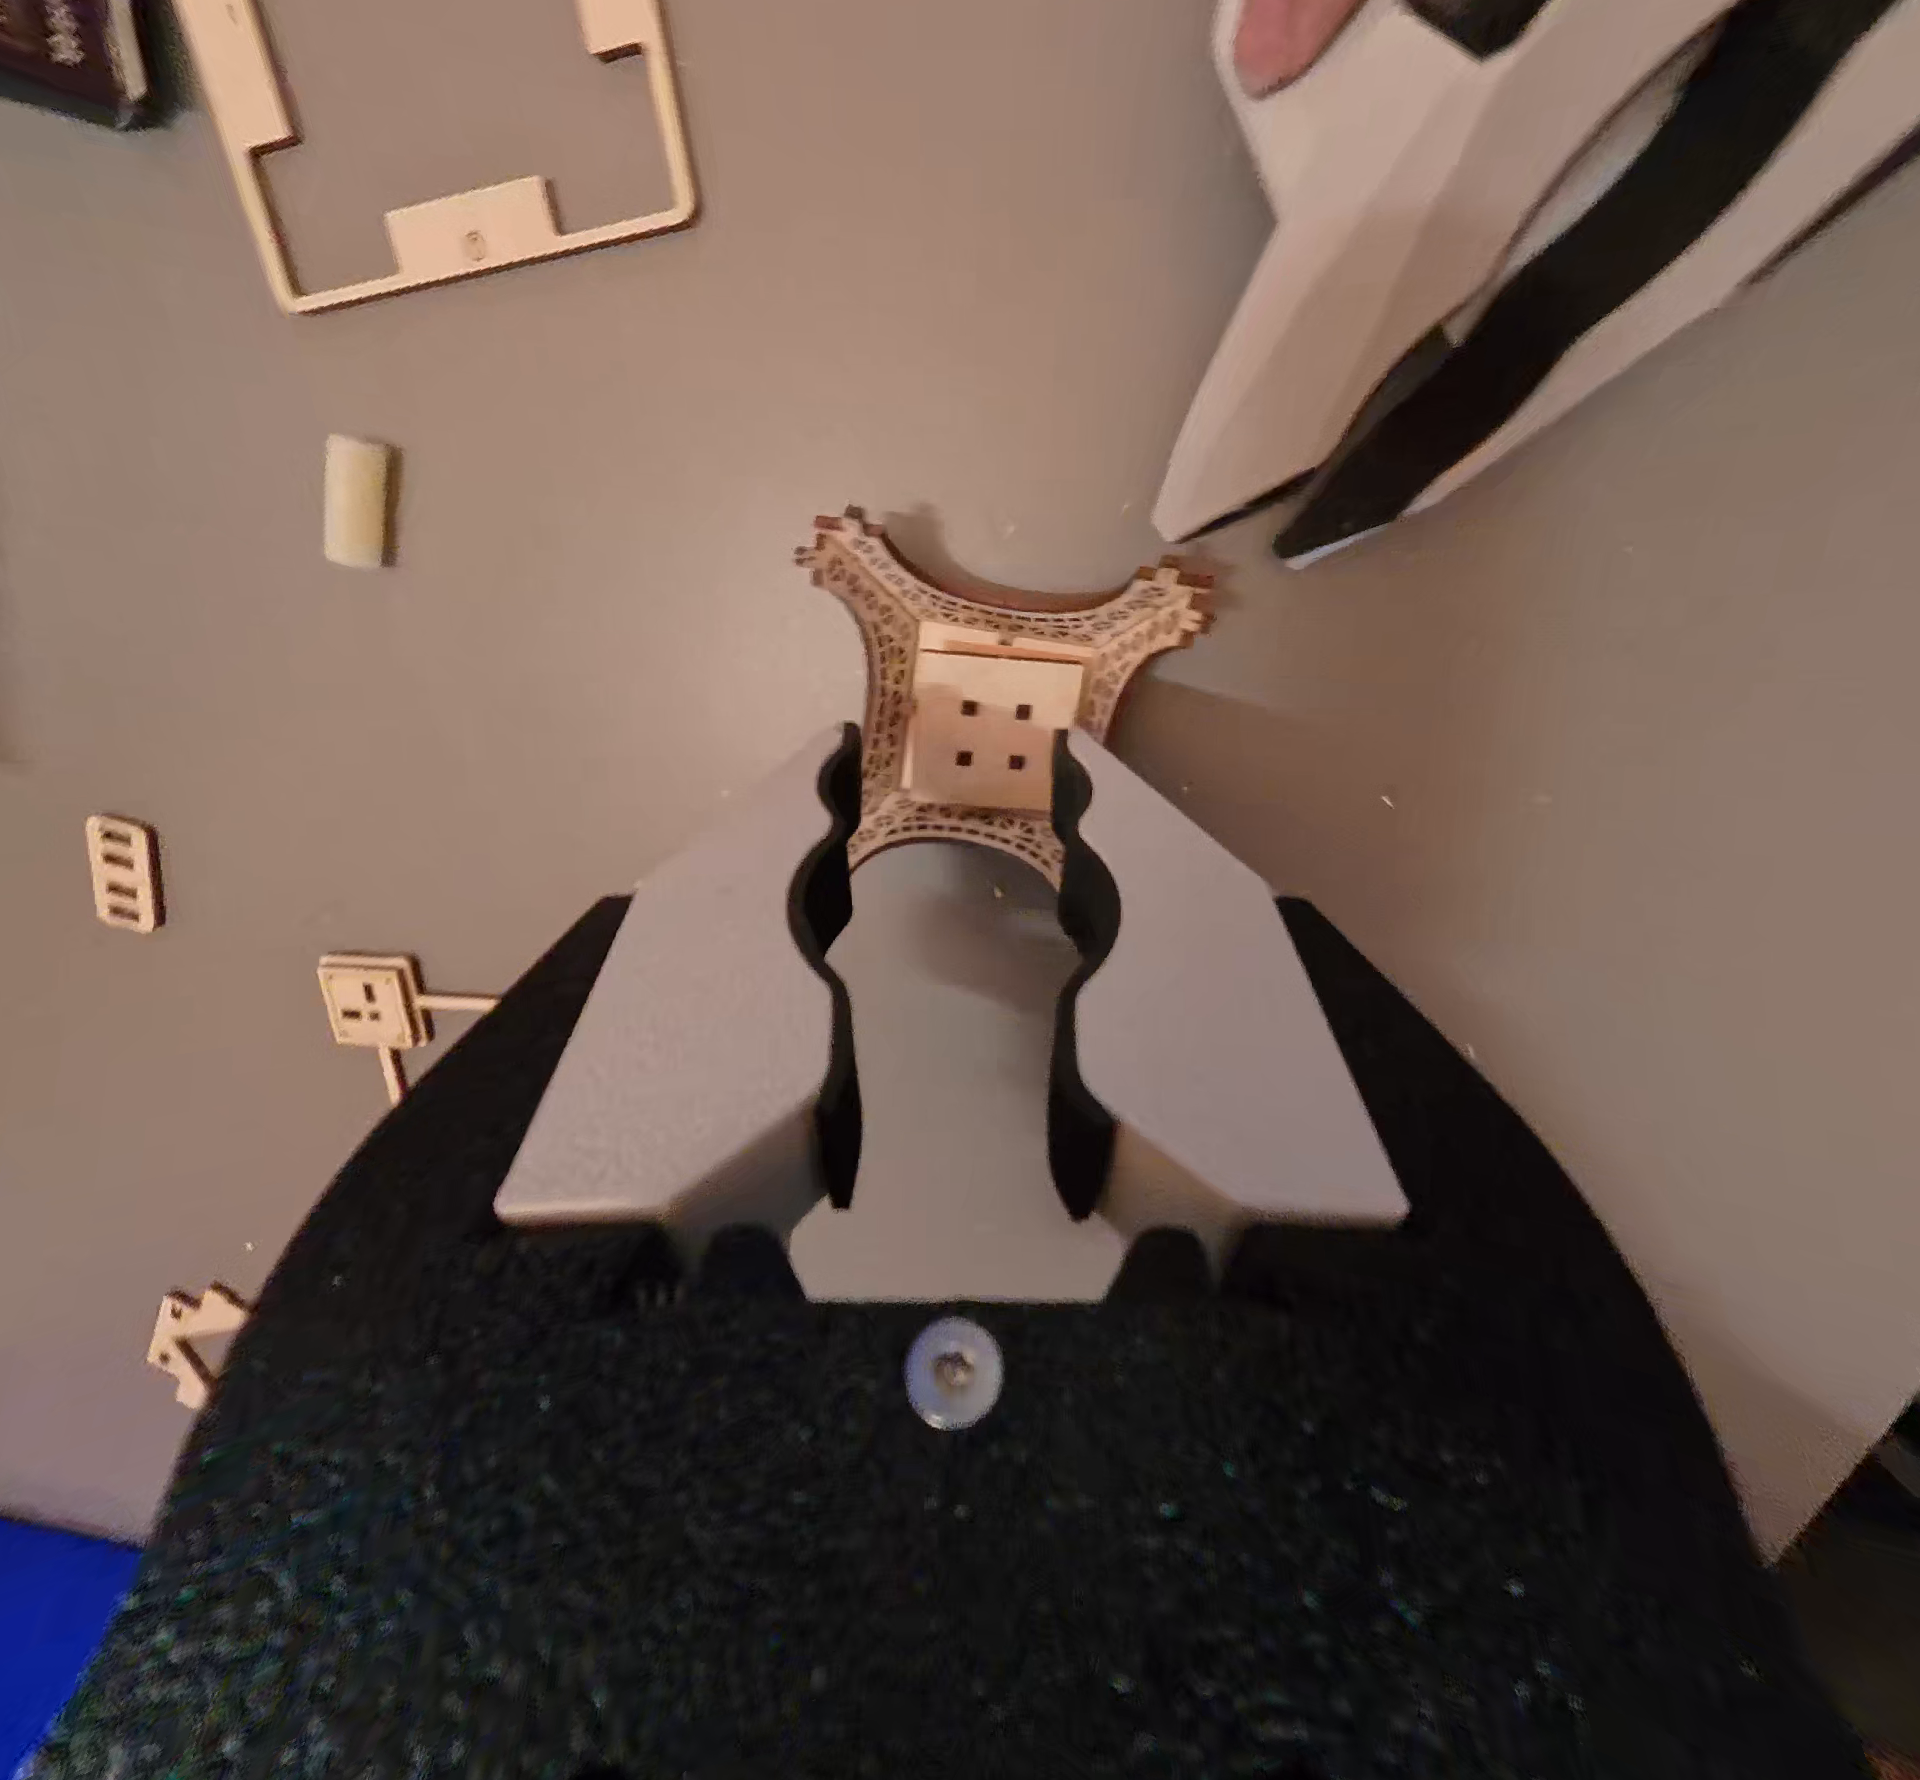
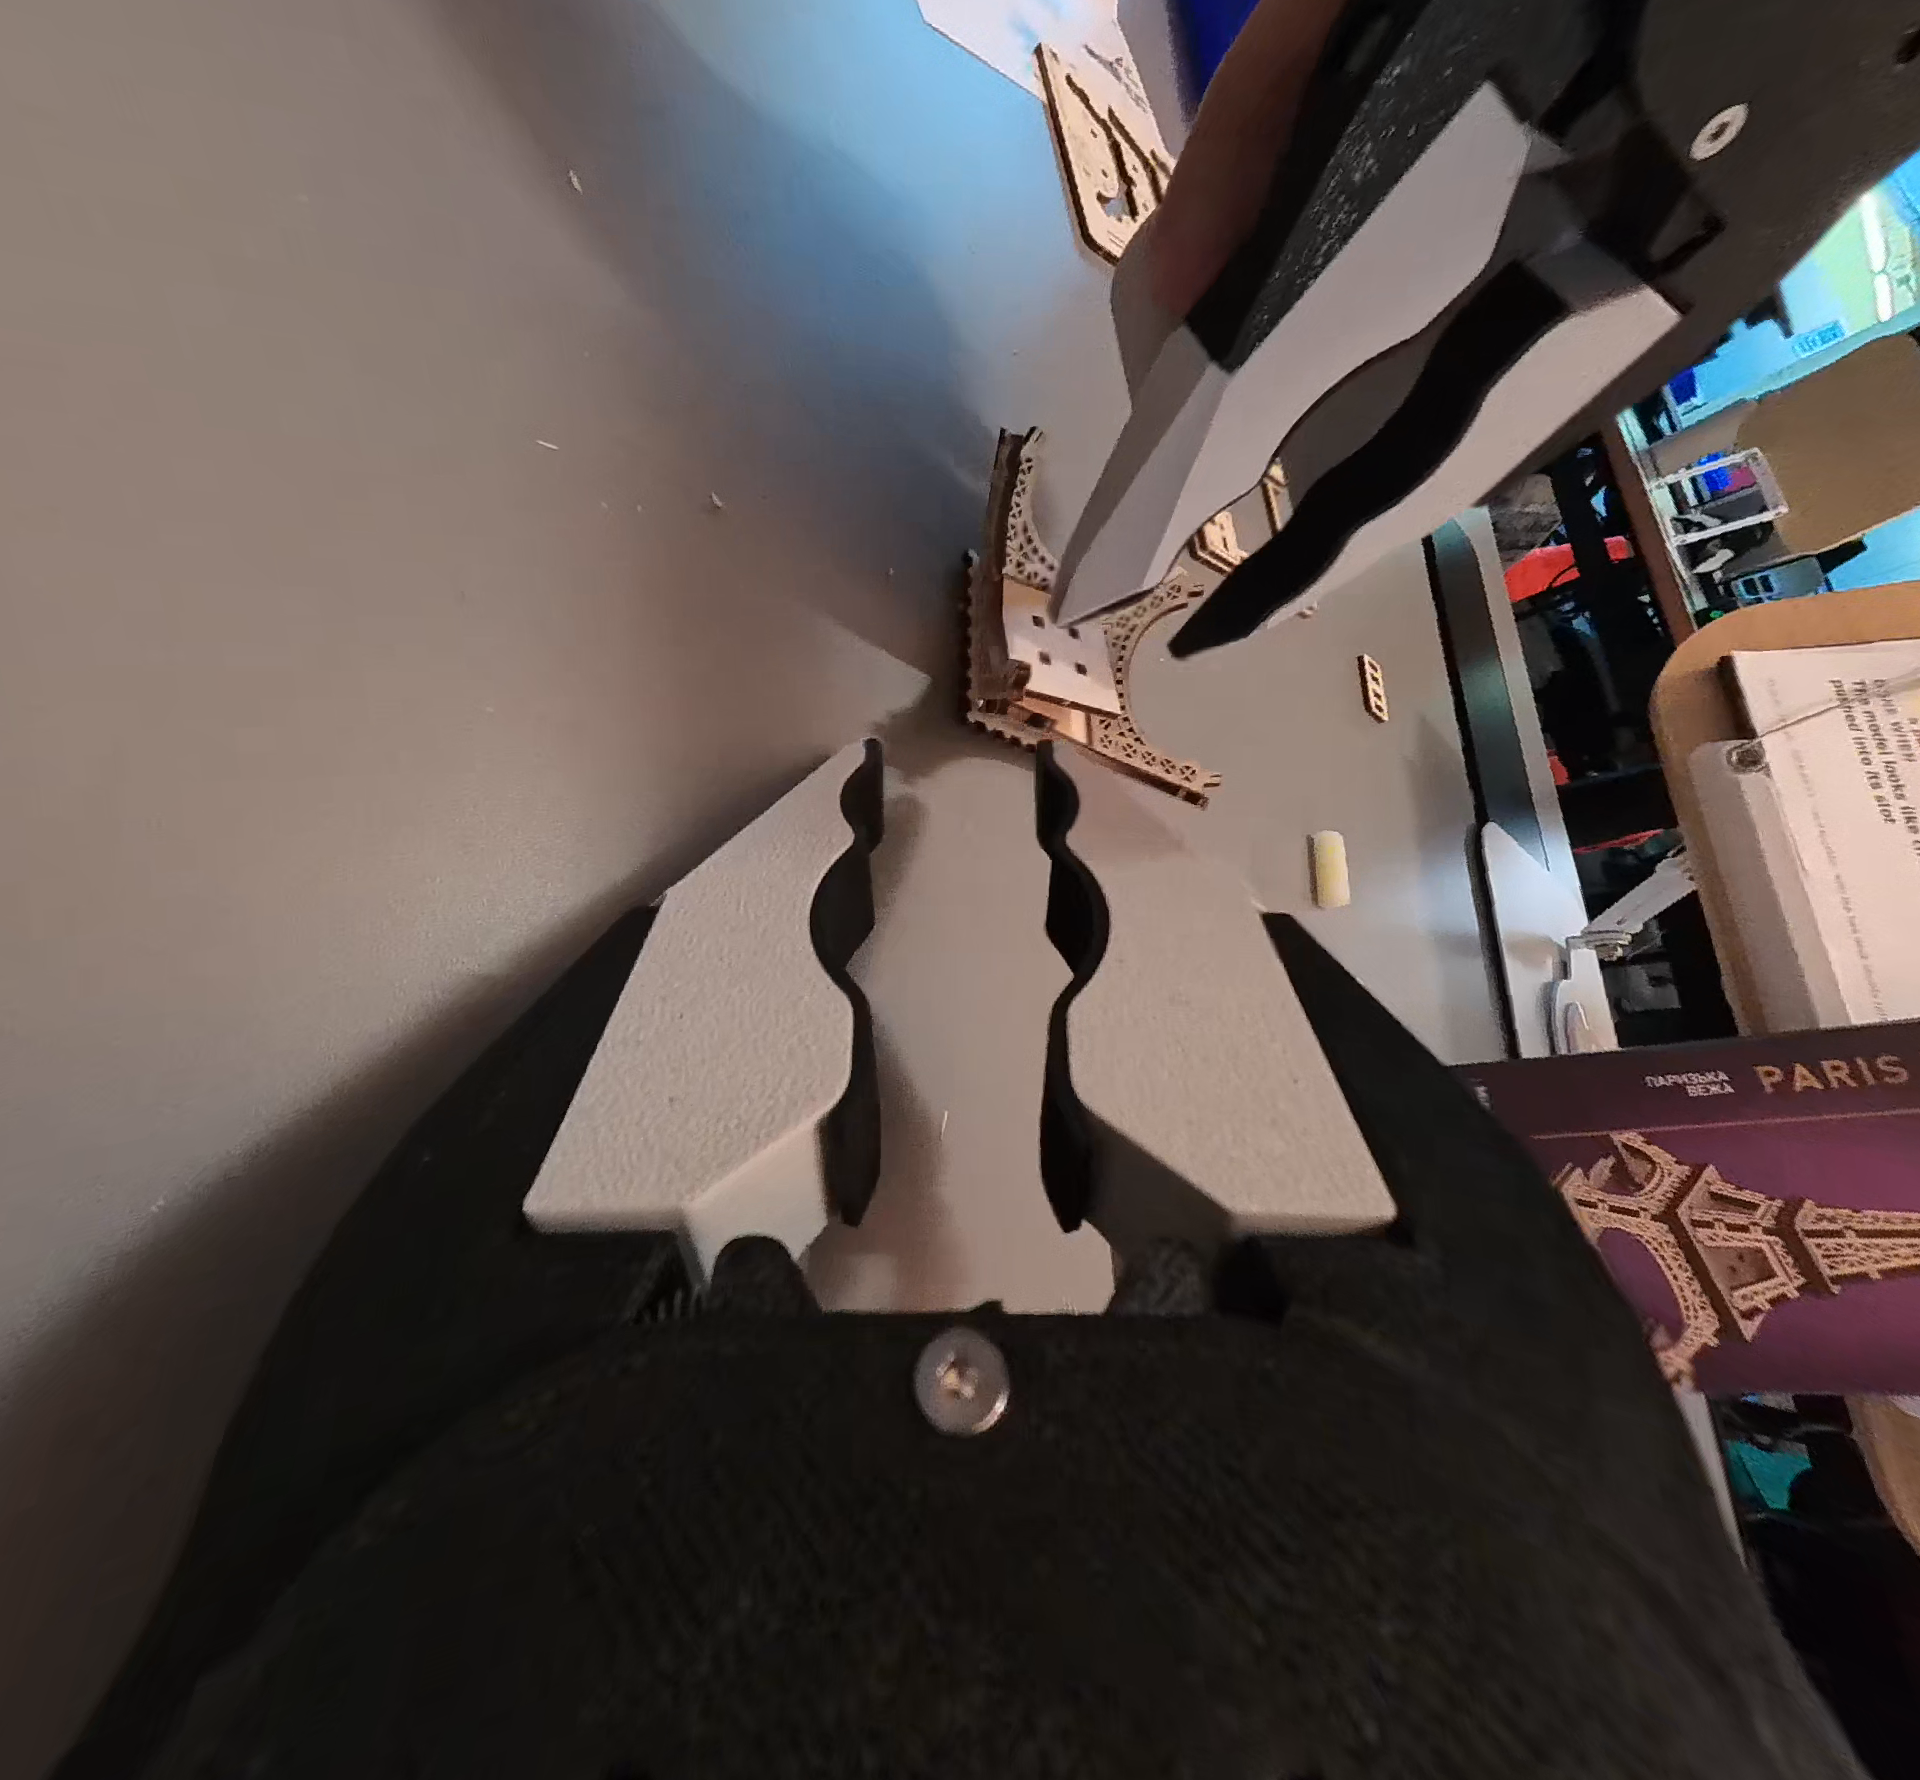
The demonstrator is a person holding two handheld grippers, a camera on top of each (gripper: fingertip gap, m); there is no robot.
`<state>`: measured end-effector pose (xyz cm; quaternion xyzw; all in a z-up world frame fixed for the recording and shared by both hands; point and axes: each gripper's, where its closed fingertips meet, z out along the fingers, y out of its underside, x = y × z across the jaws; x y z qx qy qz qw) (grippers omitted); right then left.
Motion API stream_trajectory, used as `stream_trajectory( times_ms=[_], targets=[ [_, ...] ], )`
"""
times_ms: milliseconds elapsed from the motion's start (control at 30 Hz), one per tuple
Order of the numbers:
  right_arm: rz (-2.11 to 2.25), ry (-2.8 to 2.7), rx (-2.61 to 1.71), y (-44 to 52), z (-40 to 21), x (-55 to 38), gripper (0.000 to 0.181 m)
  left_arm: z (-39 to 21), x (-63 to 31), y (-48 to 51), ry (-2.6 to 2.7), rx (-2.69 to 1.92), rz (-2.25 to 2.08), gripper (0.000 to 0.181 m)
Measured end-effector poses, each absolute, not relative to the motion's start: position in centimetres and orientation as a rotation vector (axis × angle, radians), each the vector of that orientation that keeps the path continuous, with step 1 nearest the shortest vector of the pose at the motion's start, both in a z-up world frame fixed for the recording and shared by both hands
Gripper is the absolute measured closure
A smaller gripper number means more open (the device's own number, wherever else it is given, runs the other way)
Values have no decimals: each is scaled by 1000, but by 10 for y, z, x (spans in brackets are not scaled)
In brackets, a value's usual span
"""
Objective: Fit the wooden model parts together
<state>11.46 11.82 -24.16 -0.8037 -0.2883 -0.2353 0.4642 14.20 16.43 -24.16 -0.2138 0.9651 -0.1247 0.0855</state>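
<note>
A partly built wooden lattice tower base stands on the grey table. It has four splayed legs and a square top platform with four small holes. My left gripper is open, with one jaw on each side of the near half of the model. I cannot tell whether the pads touch it. In the right wrist view the left gripper reaches down onto the model from the upper right. My right gripper is open and empty, just short of the model. It also shows in the left wrist view, near the model's far right leg.
An emptied wooden sheet frame, a cream block, a small slotted piece and a square piece on a sprue lie left of the model. A purple kit box, another parts sheet and a cardboard box border the table. About 6 centimeters separates my left fingertips from my right. My left gripper's tips are some 12 centimeters from the cream block.
</note>
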Motion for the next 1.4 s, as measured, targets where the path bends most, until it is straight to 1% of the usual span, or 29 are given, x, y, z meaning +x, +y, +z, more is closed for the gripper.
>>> stream_trajectory(
  times_ms=[100,233,333,600,933,1000,1100,1200,1400],
  targets=[
    [-591,-721,-1958,120,-241,115,156,-246,134,163,2955,-548,-343,150],
    [-586,-720,-1940,119,-240,114,160,-250,141,167,2980,-600,-375,158],
    [-578,-711,-1931,118,-239,115,161,-251,140,166,3040,-600,-434,161],
    [-587,-722,-1929,117,-240,115,163,-253,144,166,3116,-567,-430,173],
    [-593,-724,-1927,116,-240,117,165,-249,153,162,3063,-532,-382,176],
    [-595,-720,-1927,116,-239,118,164,-249,153,164,3057,-548,-384,168],
    [-596,-710,-1927,116,-239,120,163,-246,154,163,3021,-540,-414,164],
    [-595,-691,-1932,116,-238,122,161,-246,148,161,3034,-480,-416,149],
    [-598,-679,-1934,116,-237,124,160,-254,147,159,3035,-414,-293,148]
  ],
)
